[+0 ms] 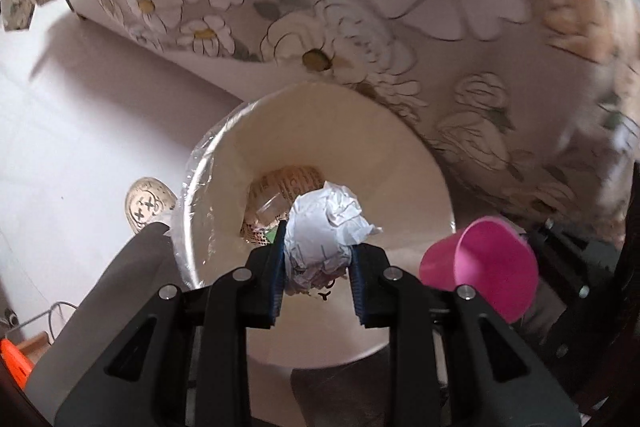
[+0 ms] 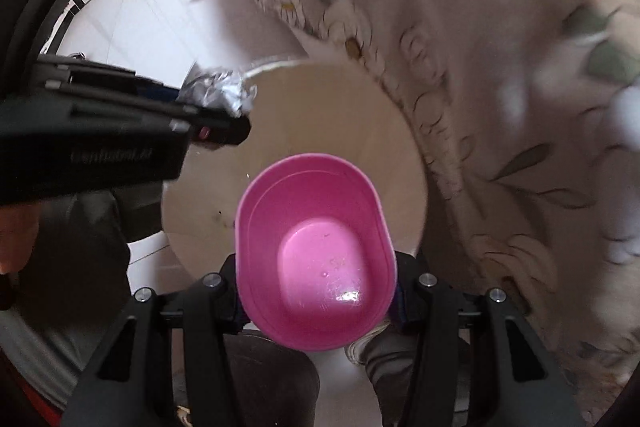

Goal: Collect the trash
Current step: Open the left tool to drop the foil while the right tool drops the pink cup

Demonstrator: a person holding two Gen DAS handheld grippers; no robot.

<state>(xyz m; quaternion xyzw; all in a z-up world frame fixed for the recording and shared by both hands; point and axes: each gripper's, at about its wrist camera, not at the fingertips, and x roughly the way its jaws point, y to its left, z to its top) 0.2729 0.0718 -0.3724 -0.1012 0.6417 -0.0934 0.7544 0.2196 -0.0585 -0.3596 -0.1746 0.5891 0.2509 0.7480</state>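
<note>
Printed lettering on a wrapper (image 1: 294, 183) deep in the white bin (image 1: 400, 163) is too blurred to read, as is the embossed word on the left gripper (image 1: 318, 259). That gripper clenches a crumpled paper ball (image 1: 328, 227) above the bin's mouth. The right gripper (image 2: 316, 307) grasps a pink cup (image 2: 316, 251) squeezed oval, over the bin's near rim, beside the floral tablecloth (image 1: 440, 39).

my left gripper (image 2: 224, 115) is blurred in the right view. paper ball (image 1: 326, 227) hides most of the bin's (image 1: 224, 187) contents; tablecloth (image 2: 500, 107) smeared at right.
</note>
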